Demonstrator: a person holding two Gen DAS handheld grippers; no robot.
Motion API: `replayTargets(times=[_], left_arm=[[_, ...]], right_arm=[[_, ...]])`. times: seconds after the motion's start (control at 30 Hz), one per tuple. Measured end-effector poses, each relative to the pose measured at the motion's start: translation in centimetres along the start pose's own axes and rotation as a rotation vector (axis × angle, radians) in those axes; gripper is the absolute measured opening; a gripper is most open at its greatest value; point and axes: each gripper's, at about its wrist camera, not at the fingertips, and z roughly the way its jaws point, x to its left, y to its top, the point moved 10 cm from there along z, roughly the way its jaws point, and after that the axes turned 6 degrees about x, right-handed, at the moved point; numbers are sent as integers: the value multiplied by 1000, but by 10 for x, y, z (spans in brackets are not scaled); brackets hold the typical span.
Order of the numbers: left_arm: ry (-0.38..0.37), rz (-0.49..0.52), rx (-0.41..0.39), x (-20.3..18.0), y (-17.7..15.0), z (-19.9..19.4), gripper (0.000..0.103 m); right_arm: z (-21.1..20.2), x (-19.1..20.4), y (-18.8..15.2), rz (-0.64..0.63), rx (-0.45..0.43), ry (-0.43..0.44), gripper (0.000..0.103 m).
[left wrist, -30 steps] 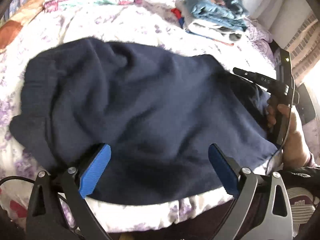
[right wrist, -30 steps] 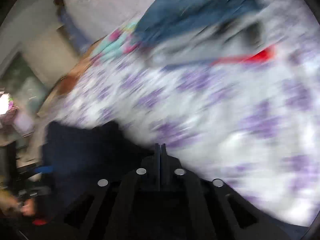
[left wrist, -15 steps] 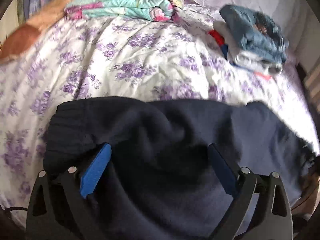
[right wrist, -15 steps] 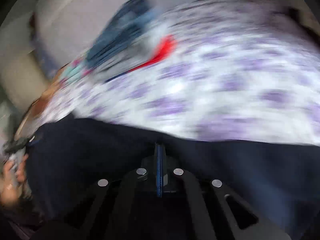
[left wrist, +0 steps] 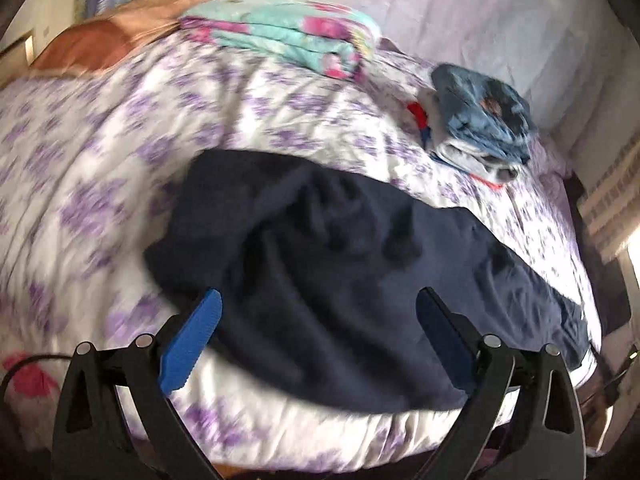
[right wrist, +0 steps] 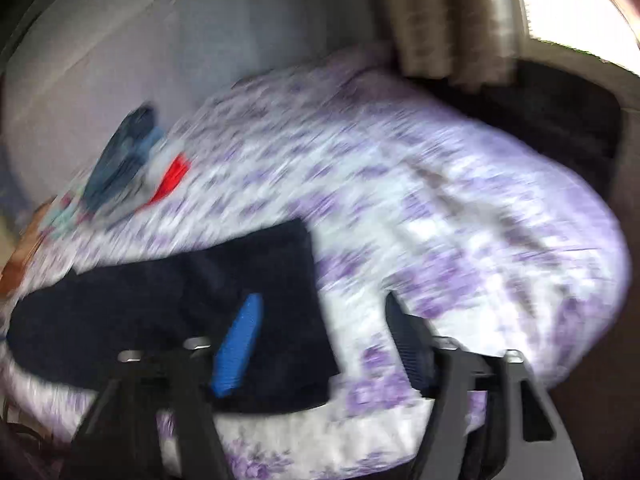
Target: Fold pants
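Pants (left wrist: 360, 280) lie rumpled along the bed's (left wrist: 280, 128) near edge, apparently laid out, not yet folded. Left tongs (left wrist: 316, 328) and right tongs (right wrist: 320, 344) both gape, holding nothing. Next move probably calls for smoothing, then pinching one end to fold.

- The right wrist view is smeared by motion: the bedspread (right wrist: 460, 216) print runs into streaks, and the pile (right wrist: 132, 160) at far left is only blue, white and red patches.
- The pants (right wrist: 168, 304) there lose their edges at left.
- In the left wrist view the pants (left wrist: 344, 280) have a blurred near hem.
- A pink thing (left wrist: 28, 380) at lower left is too blurred to identify.
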Motion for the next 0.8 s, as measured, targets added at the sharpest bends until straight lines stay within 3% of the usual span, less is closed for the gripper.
replayTargets(times=[0.17, 0.3, 0.57, 0.7, 0.77, 0.8], left_arm=[[37, -120, -41, 45, -13, -32, 96], [12, -193, -25, 67, -19, -40, 96], [-17, -157, 41, 36, -14, 2, 96], [-20, -141, 19, 24, -4, 6, 95], [-5, -136, 27, 23, -1, 10, 86], [-1, -143, 34, 24, -1, 12, 71]], right_arm=[[-22, 30, 14, -61, -96, 41, 5], [-22, 23, 20, -48, -82, 33, 5], [-20, 24, 12, -26, -60, 44, 5], [-20, 25, 10, -27, -55, 39, 5], [-18, 24, 9, -22, -52, 42, 5], [-17, 24, 8, -20, -50, 44, 5]])
